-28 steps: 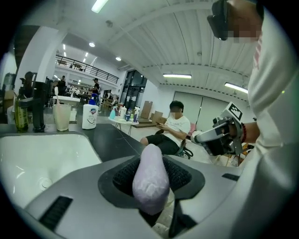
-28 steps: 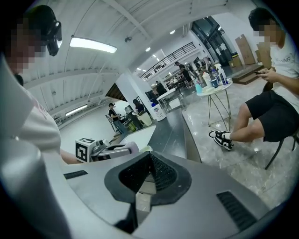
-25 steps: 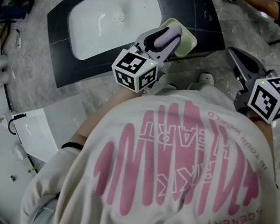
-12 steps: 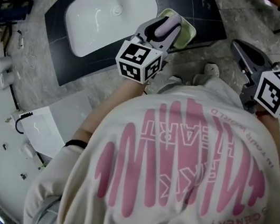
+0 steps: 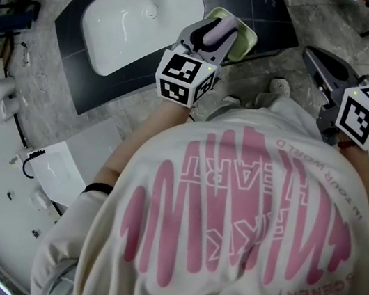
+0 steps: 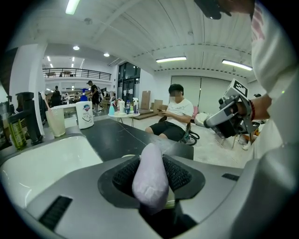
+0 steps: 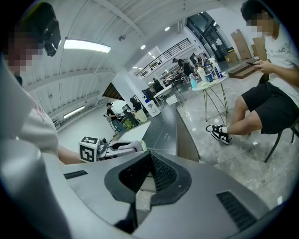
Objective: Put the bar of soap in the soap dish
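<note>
A lilac bar of soap (image 5: 224, 29) sits pinched between the pads of my left gripper (image 5: 222, 35), which is shut on it. The bar hangs just over the pale green soap dish (image 5: 246, 44) at the dark counter's near edge. In the left gripper view the soap (image 6: 150, 179) fills the gap between both pads and hides the dish. My right gripper (image 5: 314, 60) is off to the right, over the floor beside the counter. Its jaws (image 7: 150, 155) meet at the tips with nothing between them. From there my left gripper (image 7: 122, 146) shows with the soap in it.
A white sink basin (image 5: 138, 11) is set in the dark counter (image 5: 265, 9), left of the dish. A cup (image 6: 56, 122), a white bottle (image 6: 85, 115) and a dark bottle (image 6: 17, 131) stand at the counter's far side. A seated person (image 6: 175, 119) is beyond the counter.
My left gripper has sunk a little toward the dish and rolled slightly, the soap still in it. The right gripper has stayed where it was.
</note>
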